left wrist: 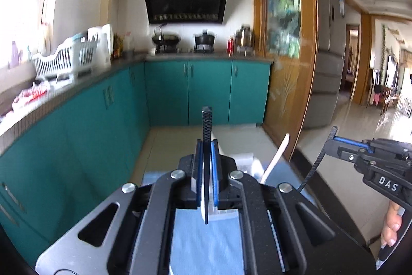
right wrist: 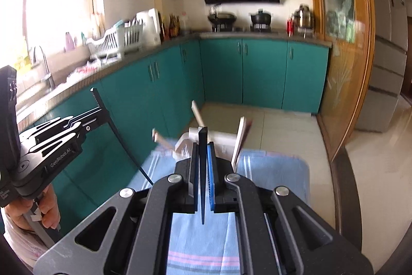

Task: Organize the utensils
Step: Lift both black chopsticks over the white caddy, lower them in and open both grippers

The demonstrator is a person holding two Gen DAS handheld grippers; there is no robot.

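My left gripper point(left wrist: 207, 146) is shut on a thin black chopstick point(left wrist: 206, 125) with a textured top end; its tip points down toward me. It also shows in the right wrist view point(right wrist: 103, 117), held at the left. My right gripper point(right wrist: 203, 148) is shut on a second black chopstick point(right wrist: 203, 141); it shows in the left wrist view point(left wrist: 334, 138) at the right. Both are held above a blue towel point(right wrist: 270, 166). A white holder point(right wrist: 219, 138) on the towel has pale utensil handles point(right wrist: 197, 115) sticking out.
Teal cabinets point(left wrist: 103, 120) and a counter with a white dish rack point(left wrist: 64, 61) run along the left. A stove with pots point(left wrist: 167, 39) is at the back. A wooden glass door point(left wrist: 285, 68) stands right. The dark table edge point(right wrist: 342, 187) runs beside the towel.
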